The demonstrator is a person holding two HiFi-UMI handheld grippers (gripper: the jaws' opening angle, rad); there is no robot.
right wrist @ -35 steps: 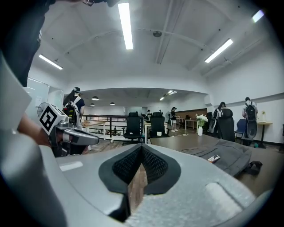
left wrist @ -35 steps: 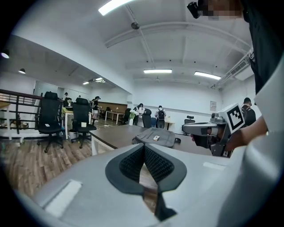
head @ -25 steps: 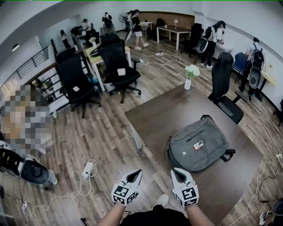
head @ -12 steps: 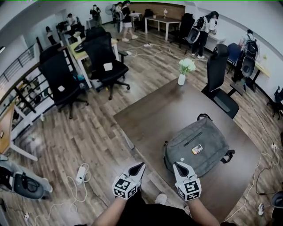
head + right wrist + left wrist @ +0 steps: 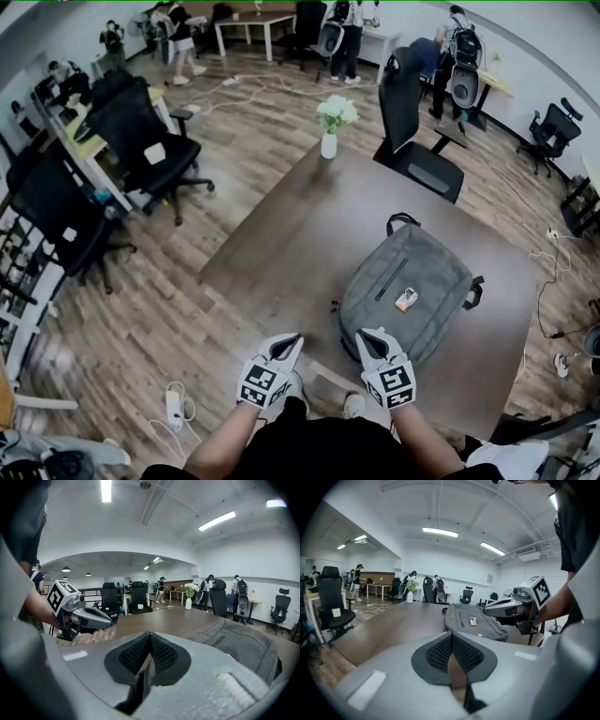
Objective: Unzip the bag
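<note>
A grey backpack (image 5: 403, 291) lies flat on the brown table (image 5: 281, 234), its carry handle pointing away from me and a small tag on its front. It also shows in the left gripper view (image 5: 471, 623) and in the right gripper view (image 5: 243, 644). My left gripper (image 5: 289, 343) hovers over the table's near edge, left of the bag, shut and empty. My right gripper (image 5: 366, 337) is just short of the bag's near end, shut with nothing in it. Both sets of jaws meet closed in their own views (image 5: 452, 639) (image 5: 150, 641).
A white vase of flowers (image 5: 330, 131) stands at the table's far end. A black office chair (image 5: 412, 122) is behind the table, and more chairs (image 5: 141, 141) and desks are on the left. A power strip and cable (image 5: 173, 408) lie on the wooden floor. People stand at the far wall.
The view has swung and come closer to the table, so the bag now lies straight ahead of both grippers. Both grippers stayed shut and kept their spacing.
</note>
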